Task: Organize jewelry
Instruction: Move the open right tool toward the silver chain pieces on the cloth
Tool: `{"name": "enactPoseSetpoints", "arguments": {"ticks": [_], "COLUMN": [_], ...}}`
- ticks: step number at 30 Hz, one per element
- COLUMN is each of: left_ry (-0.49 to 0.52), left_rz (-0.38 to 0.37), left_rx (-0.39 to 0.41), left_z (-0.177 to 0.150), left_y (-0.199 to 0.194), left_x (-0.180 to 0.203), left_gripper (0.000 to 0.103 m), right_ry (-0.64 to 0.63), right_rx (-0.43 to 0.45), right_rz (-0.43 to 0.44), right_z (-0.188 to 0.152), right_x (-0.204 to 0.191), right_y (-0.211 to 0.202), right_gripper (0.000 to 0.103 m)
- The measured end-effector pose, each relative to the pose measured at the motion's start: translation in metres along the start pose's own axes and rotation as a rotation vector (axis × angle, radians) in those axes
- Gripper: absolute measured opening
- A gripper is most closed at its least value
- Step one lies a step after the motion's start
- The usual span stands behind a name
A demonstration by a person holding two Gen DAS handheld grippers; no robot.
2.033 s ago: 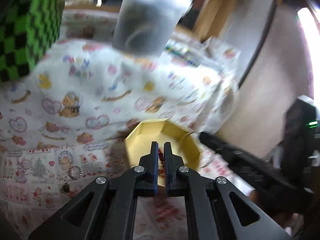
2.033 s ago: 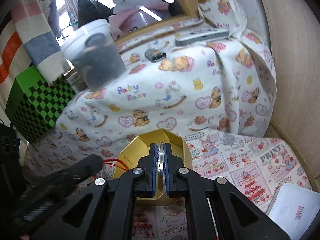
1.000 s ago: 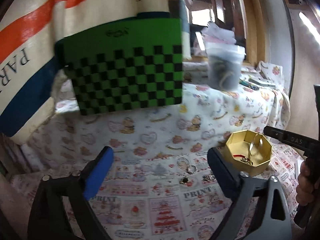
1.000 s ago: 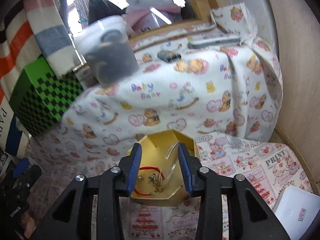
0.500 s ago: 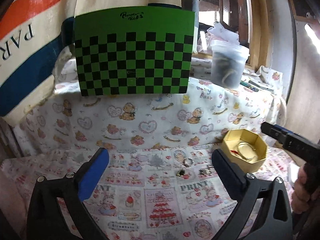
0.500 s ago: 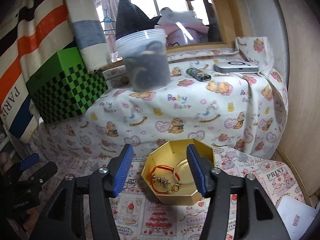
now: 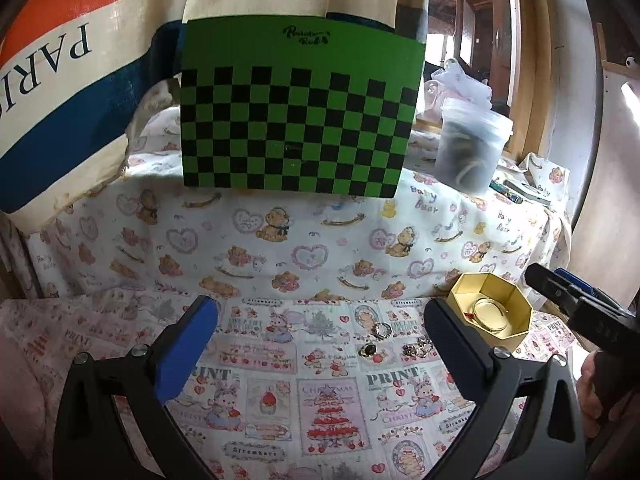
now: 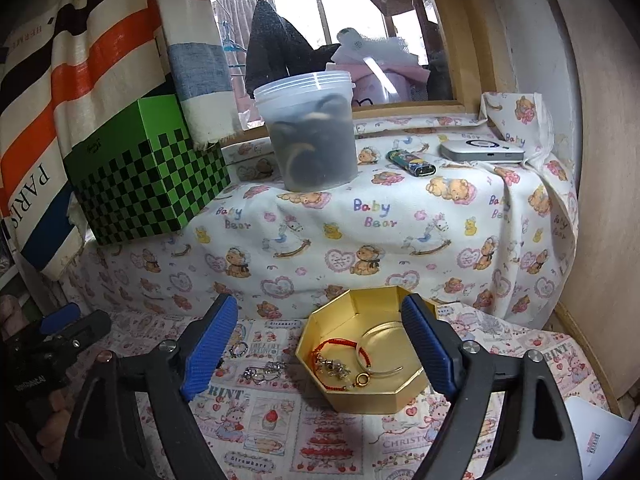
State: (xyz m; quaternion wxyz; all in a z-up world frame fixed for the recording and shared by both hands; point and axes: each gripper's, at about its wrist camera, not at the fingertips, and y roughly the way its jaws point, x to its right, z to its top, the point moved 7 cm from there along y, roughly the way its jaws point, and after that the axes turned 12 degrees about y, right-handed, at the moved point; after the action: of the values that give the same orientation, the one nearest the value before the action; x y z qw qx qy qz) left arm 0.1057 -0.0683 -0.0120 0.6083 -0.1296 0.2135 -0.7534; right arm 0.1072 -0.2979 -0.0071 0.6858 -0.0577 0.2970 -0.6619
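Printed cloth with bears and strawberries covers the tabletop and a raised ledge behind it. On the ledge: a green checkered box, a lidded plastic tub, a lighter. Left tongs stand wide apart, holding nothing. Right tongs likewise stand apart and hold nothing, straddling a gold octagonal box. Inside it lie a red cord bracelet, a clear bangle and charms. Loose rings and trinkets rest on the cloth just left of the box.
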Motion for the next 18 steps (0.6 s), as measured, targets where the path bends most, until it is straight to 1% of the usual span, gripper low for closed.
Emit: {"name": "enactPoseSetpoints", "arguments": {"ticks": [2, 4, 7, 8, 11, 13, 15, 16, 18], "left_ry": [-0.001, -0.002, 0.001, -0.007, -0.059, -0.058, -0.057, -0.059, -0.068], "left_rz": [-0.018, -0.014, -0.01, -0.012, 0.019, 0.037, 0.049, 0.044, 0.021], "left_rx": [0.015, 0.033, 0.052, 0.06, 0.087, 0.078, 0.083, 0.085, 0.077], "left_z": [0.002, 0.006, 0.009, 0.01, 0.012, 0.012, 0.012, 0.012, 0.011], "left_y": [-0.004, -0.01, -0.014, -0.016, -0.021, -0.022, -0.022, -0.022, -0.02], "left_x": [0.001, 0.0, -0.003, -0.005, -0.015, -0.019, -0.023, -0.023, -0.024], "left_gripper": [0.102, 0.102, 0.102, 0.103, 0.103, 0.103, 0.103, 0.103, 0.103], "right_ry": [-0.011, -0.032, -0.064, -0.068, -0.073, -0.09, -0.112, -0.122, -0.142], "right_rx": [0.017, 0.039, 0.055, 0.053, 0.052, 0.069, 0.088, 0.1, 0.125], "right_rz": [-0.011, -0.038, -0.066, -0.071, -0.078, -0.087, -0.103, -0.103, -0.091], "right_z": [0.001, 0.002, 0.003, 0.003, 0.004, 0.004, 0.005, 0.005, 0.005], "right_x": [-0.001, -0.001, -0.004, -0.004, -0.005, -0.006, -0.007, -0.009, -0.013], "right_y": [-0.001, -0.003, -0.005, -0.005, -0.006, -0.008, -0.01, -0.011, -0.015], "right_gripper": [0.087, 0.09, 0.092, 0.092, 0.092, 0.093, 0.097, 0.103, 0.103]}}
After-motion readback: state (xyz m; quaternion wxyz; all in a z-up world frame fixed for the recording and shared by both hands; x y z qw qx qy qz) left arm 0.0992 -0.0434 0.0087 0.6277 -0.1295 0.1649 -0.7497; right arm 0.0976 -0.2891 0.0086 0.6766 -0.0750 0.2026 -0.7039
